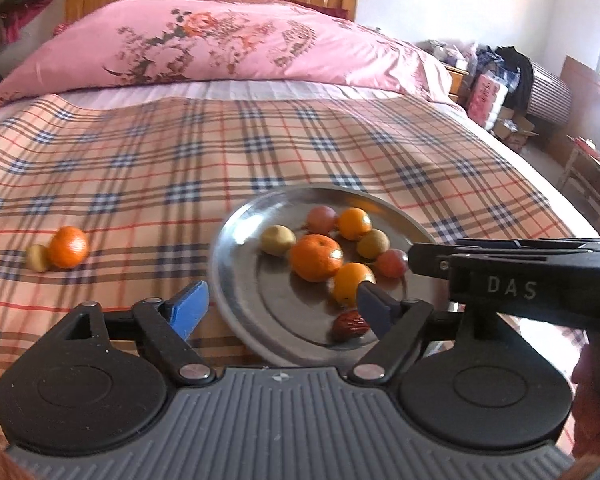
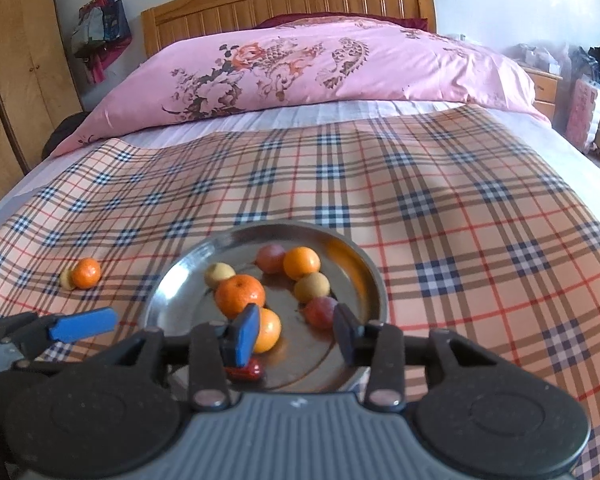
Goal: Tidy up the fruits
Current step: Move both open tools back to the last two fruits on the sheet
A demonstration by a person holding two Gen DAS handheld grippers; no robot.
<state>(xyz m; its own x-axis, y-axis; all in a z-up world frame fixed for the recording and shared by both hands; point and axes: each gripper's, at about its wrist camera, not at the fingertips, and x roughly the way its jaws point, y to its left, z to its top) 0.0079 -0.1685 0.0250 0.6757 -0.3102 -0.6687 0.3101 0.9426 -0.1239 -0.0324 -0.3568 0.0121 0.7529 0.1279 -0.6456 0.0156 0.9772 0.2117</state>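
Fruits mostly in steel plate [image 2: 374, 280] mid-bed | tangerine [image 1: 68, 246] and small yellow fruit [image 1: 37, 257] loose far left | left gripper [image 1: 282, 304], right gripper [image 2: 296, 330] wide, empty | risk: tangerine rolls on soft plaid sheet [image 2: 460, 220], or plate tips if nudged.

Home bedroom: bed [image 2: 380, 168], wardrobe [image 2: 16, 72].

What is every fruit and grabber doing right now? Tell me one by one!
metal plate: flat on the plaid blanket, holding eight fruits.
big tangerine: on the plate, resting.
red date: at the plate's near edge.
loose tangerine: on the blanket, off the plate, touching a small yellow fruit.
left gripper: open, empty, over the plate's near rim.
right gripper: open, empty, over the plate.
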